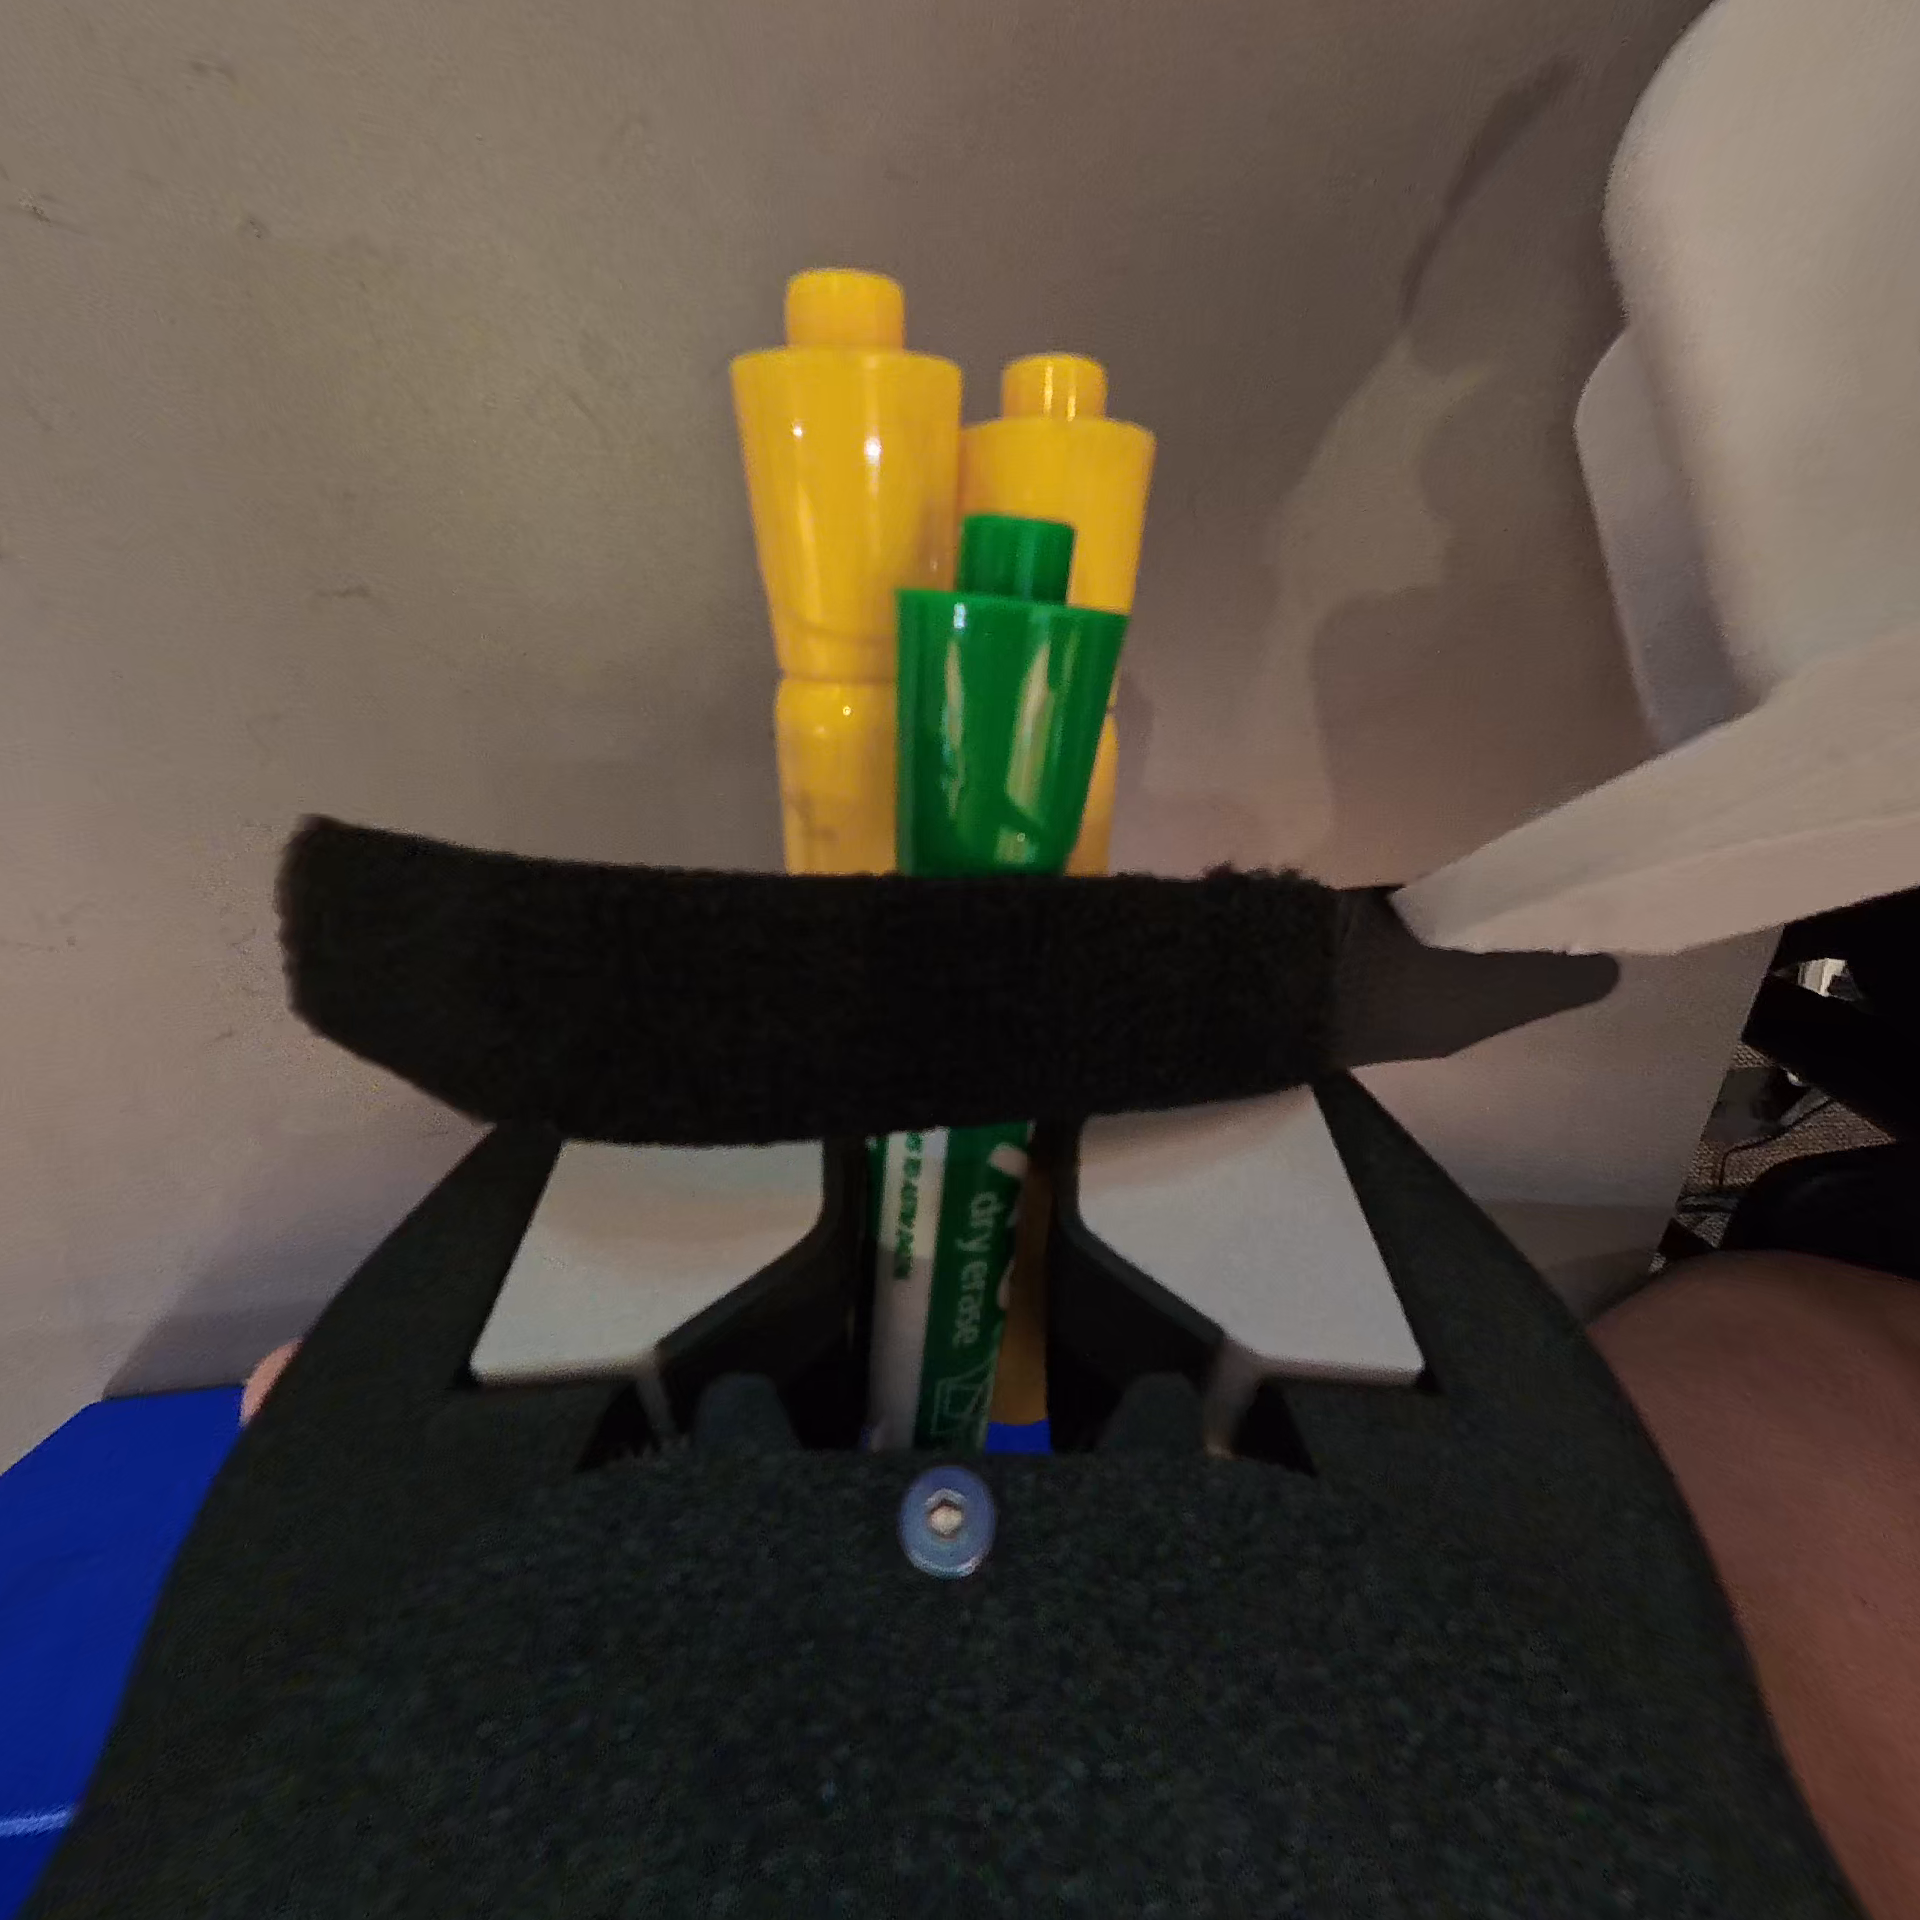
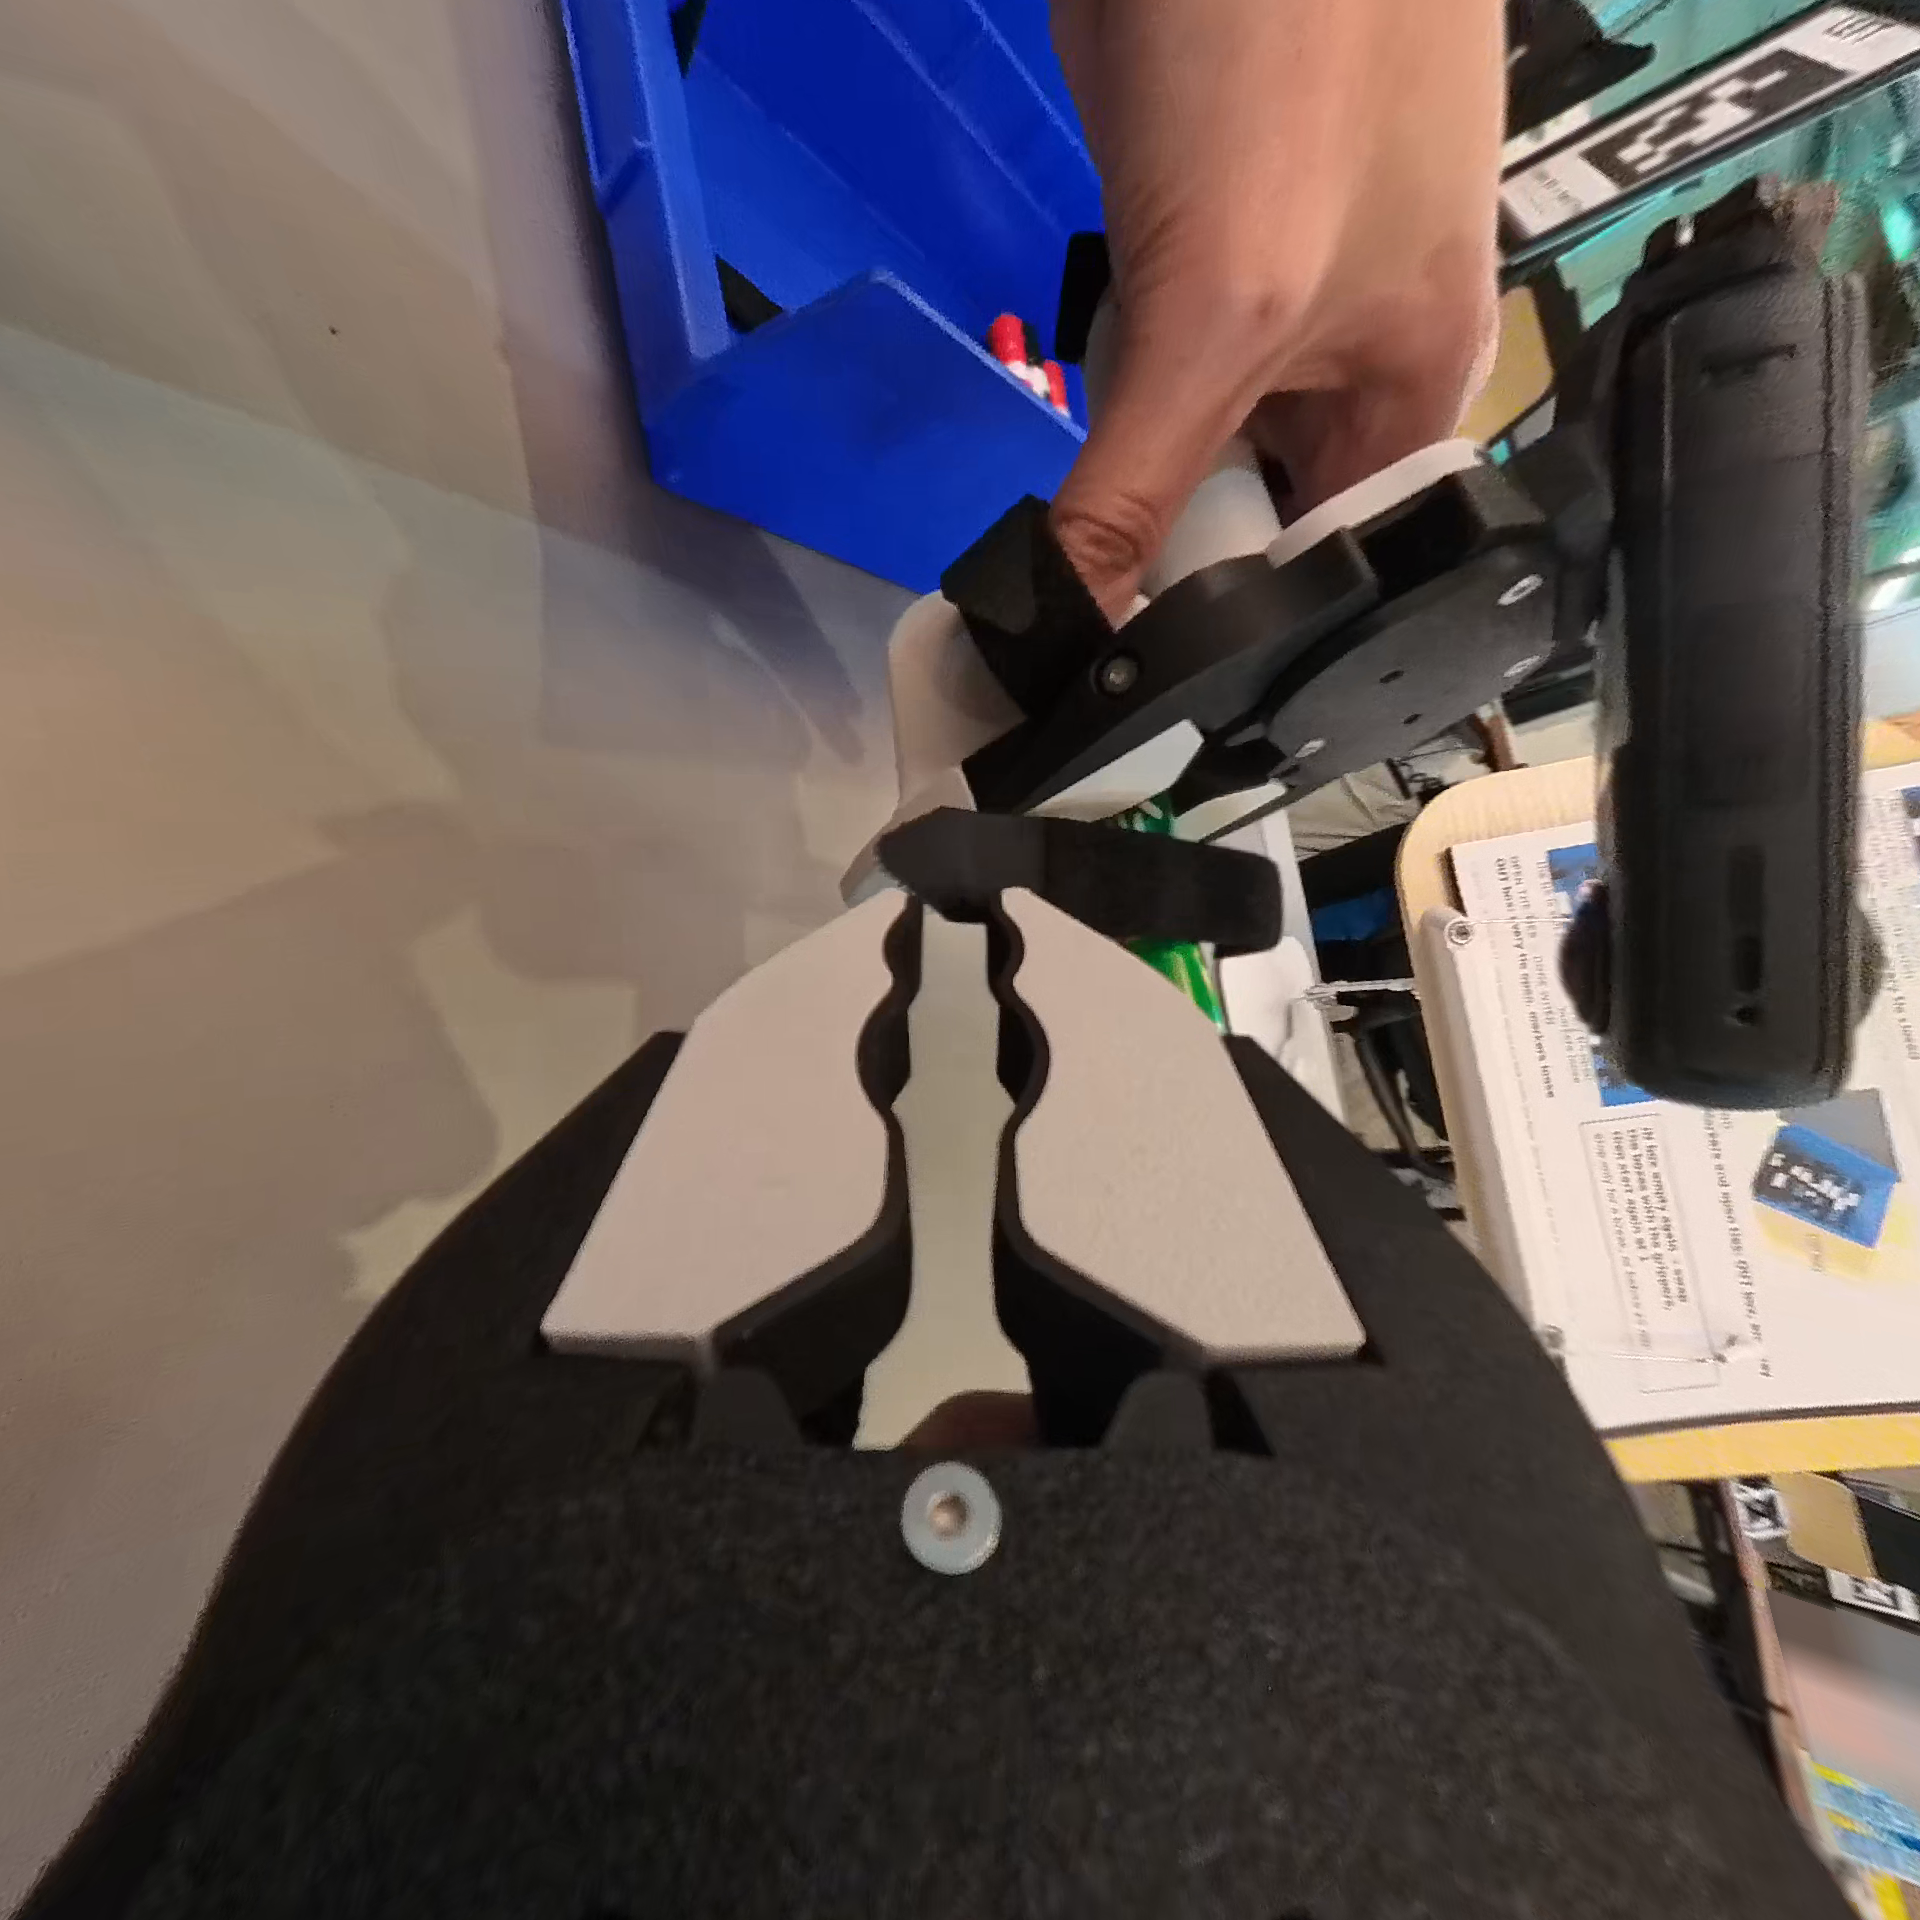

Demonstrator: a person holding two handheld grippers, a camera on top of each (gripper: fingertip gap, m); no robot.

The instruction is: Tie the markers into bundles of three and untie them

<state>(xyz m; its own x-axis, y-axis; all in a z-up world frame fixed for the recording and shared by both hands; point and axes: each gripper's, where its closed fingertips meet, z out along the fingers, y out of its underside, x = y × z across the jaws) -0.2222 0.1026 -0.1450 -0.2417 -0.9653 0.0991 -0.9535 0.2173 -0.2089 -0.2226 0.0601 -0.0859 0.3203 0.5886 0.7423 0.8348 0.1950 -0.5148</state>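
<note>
My left gripper [image 1: 951,1127] is shut on a bundle of three markers that point away from the camera: two yellow markers [image 1: 842,540] and one green marker [image 1: 1003,717]. A black velcro strap [image 1: 790,987] runs across the bundle in front of the fingertips. Its right end tab [image 1: 1486,987] meets the white finger of my right gripper [image 1: 1662,831]. In the right wrist view my right gripper [image 2: 961,904] is shut on the end of the strap [image 2: 1143,883], which leads to the left gripper [image 2: 1164,805]. A bit of the green marker [image 2: 1179,971] shows below the strap.
A blue bin [image 2: 862,447] with red-capped markers [image 2: 1023,358] stands on the grey table [image 2: 260,727] beyond the grippers; its corner also shows in the left wrist view [image 1: 94,1558]. A printed sheet on a wooden board [image 2: 1714,1247] lies to the right. A hand [image 2: 1299,260] holds the left gripper. The left gripper's tips are roughly 7 cm from the right gripper's.
</note>
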